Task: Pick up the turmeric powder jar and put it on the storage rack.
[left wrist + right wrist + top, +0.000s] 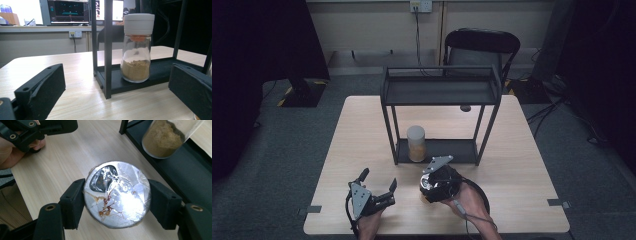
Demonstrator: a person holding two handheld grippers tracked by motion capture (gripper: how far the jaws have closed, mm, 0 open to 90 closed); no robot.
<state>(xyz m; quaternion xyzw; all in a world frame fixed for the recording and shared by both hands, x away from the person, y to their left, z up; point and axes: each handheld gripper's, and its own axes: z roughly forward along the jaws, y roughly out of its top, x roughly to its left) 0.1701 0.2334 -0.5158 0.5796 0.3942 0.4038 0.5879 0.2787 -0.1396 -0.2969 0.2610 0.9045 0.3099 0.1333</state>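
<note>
A glass spice jar [416,143] [136,47] with a white lid and tan powder stands on the lower shelf of a black wire rack [439,92]. Near the table's front edge my right gripper [431,191] [116,192] points down, shut on a round container [120,200]. Its top has a torn silver foil seal with brown smears. In the right gripper view the jar [163,137] sits just beyond this container. To the left, my left gripper [378,179] rests low over the table, jaws wide open with nothing between them, facing the rack [108,50].
The wooden table [362,130] has bare wood on both sides of the rack. A black chair [482,47] stands behind the far edge. Grey tape marks [310,210] sit at the front corners. Monitors [68,11] line a desk in the distance.
</note>
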